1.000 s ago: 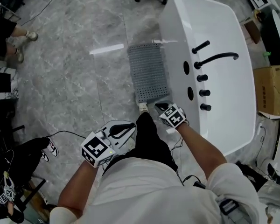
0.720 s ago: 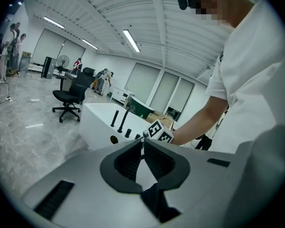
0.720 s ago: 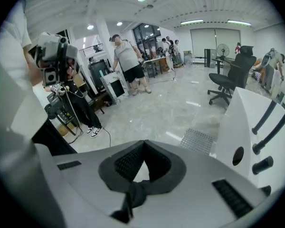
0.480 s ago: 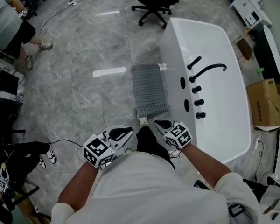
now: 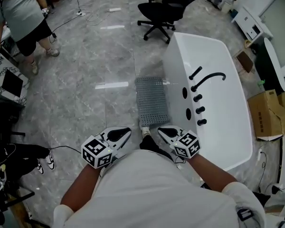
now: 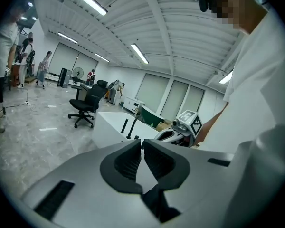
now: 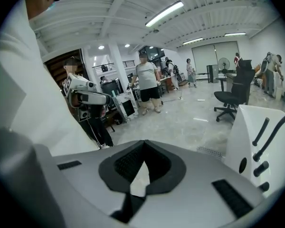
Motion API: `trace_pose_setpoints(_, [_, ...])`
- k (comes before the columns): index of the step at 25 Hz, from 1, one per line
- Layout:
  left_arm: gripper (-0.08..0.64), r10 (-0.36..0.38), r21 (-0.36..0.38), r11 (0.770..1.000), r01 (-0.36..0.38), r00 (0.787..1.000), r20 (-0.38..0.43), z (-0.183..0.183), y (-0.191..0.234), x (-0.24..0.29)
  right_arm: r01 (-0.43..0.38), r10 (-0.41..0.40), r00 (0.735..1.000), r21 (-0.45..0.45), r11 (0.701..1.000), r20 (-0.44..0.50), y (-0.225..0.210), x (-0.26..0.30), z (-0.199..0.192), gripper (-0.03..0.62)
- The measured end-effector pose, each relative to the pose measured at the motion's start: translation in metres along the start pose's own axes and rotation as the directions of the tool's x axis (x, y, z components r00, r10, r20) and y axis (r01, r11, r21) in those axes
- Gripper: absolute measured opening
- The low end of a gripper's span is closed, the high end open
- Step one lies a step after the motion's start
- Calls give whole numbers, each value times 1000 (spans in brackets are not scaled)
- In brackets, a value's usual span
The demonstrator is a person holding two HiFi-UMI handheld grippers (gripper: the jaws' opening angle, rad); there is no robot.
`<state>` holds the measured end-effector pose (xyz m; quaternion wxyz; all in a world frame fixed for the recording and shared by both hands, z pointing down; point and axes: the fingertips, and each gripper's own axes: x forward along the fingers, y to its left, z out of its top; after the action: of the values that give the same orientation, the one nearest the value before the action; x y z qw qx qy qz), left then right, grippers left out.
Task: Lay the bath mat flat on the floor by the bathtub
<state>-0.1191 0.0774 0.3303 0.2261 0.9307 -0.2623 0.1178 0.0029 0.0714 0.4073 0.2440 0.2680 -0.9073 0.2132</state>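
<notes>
The grey bath mat [image 5: 151, 101] lies flat on the floor along the left side of the white bathtub [image 5: 213, 94]. Both grippers hang close to the person's body, a short way back from the mat's near edge and not touching it. My left gripper [image 5: 122, 133] is shut with nothing between its pads [image 6: 133, 160]. My right gripper [image 5: 164, 131] is also shut and empty, its jaws meeting at the tip [image 7: 143, 144]. In the right gripper view a strip of the mat [image 7: 210, 151] shows beside the tub wall [image 7: 256, 141].
A black faucet and knobs [image 5: 204, 80] sit on the tub's rim. A black office chair [image 5: 164, 6] stands beyond the tub. A person [image 5: 26, 18] stands at the far left. A cardboard box [image 5: 268, 113] is right of the tub. Cables and shoes [image 5: 47, 160] lie at the left.
The right gripper has drawn back from the mat's near edge toward the body, and the left one has risen a little. The head view takes in more of the room. The mat has not moved.
</notes>
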Motion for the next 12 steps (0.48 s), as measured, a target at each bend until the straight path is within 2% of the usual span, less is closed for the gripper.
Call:
trace_pose_setpoints(6, [32, 31, 14, 999, -31, 999, 15, -1, -2, -7, -23, 24, 1000, -25, 999, 18, 16, 2, 0, 9])
trace_pose_setpoints(12, [32, 54, -4, 999, -54, 998, 12, -7, 1, -15, -19, 20, 999, -26, 999, 25, 16, 2, 5, 9])
